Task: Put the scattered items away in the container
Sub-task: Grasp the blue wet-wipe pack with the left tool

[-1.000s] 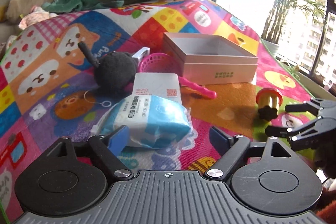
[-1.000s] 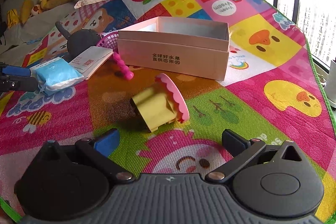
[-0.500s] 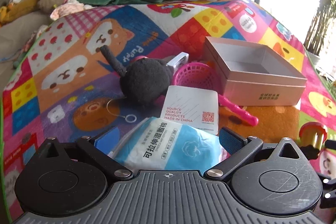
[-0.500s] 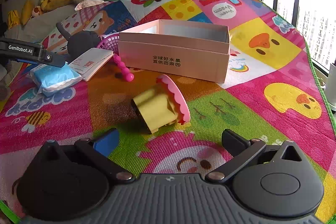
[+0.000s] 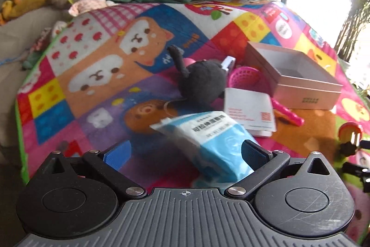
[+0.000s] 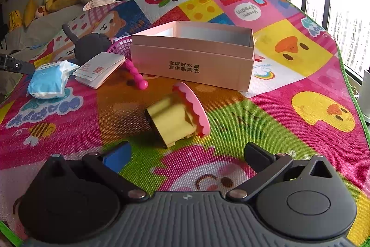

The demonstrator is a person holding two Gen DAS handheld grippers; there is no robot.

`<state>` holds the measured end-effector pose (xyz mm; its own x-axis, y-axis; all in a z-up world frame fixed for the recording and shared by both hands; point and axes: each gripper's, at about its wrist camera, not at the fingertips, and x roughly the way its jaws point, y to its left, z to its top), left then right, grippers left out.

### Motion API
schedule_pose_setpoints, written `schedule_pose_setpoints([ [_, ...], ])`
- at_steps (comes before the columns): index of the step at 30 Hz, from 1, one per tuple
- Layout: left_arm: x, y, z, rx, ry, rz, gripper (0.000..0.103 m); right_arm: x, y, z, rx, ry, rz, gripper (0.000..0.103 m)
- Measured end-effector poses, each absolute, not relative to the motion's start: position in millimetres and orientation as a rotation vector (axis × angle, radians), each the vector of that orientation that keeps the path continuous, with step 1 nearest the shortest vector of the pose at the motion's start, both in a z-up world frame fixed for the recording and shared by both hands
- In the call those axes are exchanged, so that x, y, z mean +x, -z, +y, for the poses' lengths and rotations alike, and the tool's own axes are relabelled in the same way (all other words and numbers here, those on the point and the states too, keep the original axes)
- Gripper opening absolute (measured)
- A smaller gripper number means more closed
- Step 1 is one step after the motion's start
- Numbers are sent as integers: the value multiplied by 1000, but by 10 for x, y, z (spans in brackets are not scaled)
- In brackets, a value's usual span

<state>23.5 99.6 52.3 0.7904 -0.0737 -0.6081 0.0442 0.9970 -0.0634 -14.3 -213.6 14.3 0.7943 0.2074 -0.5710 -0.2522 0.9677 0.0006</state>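
Play mat (image 6: 300, 108) carries all items; nothing lies in the box yet. Open pink cardboard box (image 6: 192, 57) sits toward the mat's far, window-side part, inside bare. Left hand-held gripper (image 5: 185, 151): its jaws have just been opening and now stand wide, astride the blue wet-wipe pack (image 5: 215, 142), which lies skewed between them and close to the right finger (image 5: 253, 151); whether it touches the pad I cannot tell, and the view is blurred. No squeeze visible. Just beyond the pack: white card booklet (image 5: 249, 112), black plush toy (image 5: 201, 82), pink plastic sieve (image 5: 247, 79) against the box's near wall. Right hand-held gripper (image 6: 186, 154): jaws wide, empty, low over the mat, aimed at the yellow toy cup with pink scalloped rim (image 6: 178, 117) lying on its side. Step in hand, as judged: first pick, wipe pack. Next move calls for centring the pack between the pads, closing, lifting, carrying over the box's near wall.
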Motion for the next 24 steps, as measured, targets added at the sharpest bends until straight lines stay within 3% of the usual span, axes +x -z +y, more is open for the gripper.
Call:
schedule_pose_setpoints([
  [9, 811, -206, 715, 25, -24, 716, 103, -157, -134, -2134, -74, -243, 594, 103],
  [24, 176, -221, 759, 233, 197, 658, 103, -172, -115, -2141, -70, -245, 578, 103],
])
